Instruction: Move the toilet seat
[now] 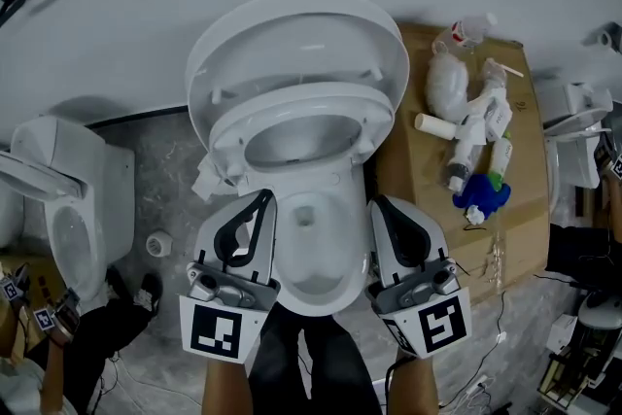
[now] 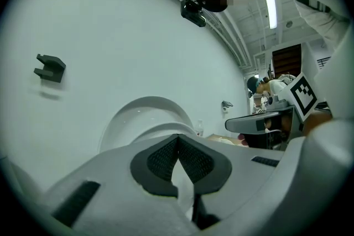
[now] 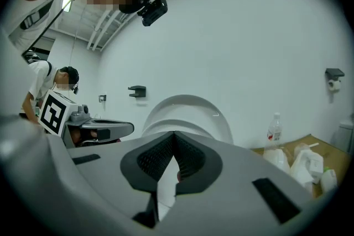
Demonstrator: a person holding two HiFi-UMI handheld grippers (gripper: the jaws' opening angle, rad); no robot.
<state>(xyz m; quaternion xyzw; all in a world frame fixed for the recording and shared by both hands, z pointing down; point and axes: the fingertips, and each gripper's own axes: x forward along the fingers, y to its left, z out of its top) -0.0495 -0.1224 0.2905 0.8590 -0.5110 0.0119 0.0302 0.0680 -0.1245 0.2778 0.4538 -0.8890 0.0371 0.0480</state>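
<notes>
1. Left gripper (image 1: pixel 262 199) and right gripper (image 1: pixel 381 207): on each, the jaws are closed tip to tip. Nothing sits between the pads, and neither gripper touches anything.
2. Toilet seat (image 1: pixel 301 102): raised and tilted, ahead of both pairs of jaw tips and midway between the two grippers. It stands in front of the upright lid (image 1: pixel 292 29). The open bowl (image 1: pixel 316 253) lies between the grippers, lower than the jaws.
3. Risk, contact: closed jaws can only push or hook the seat's rim. The ring looks smooth and curved, so a tip could slide off. The seat could then drop hard onto the bowl.
4. Risk, balance: the seat appears only partly propped. A nudge from one gripper alone may twist it on its mounting or knock the lid.
5. Risk, surroundings: bottles (image 1: pixel 473 136) lie on cardboard (image 1: pixel 530 199) just beside the bowl, to the outer side of the right jaws. A wide swing there could scatter them.
6. Hidden:
   - The hinges sit behind the seat and are not visible.
   - It cannot be told whether the seat leans on the lid or stands free.
   - In both gripper views the gripper's own body covers the bowl and the seat's lower part.
</notes>
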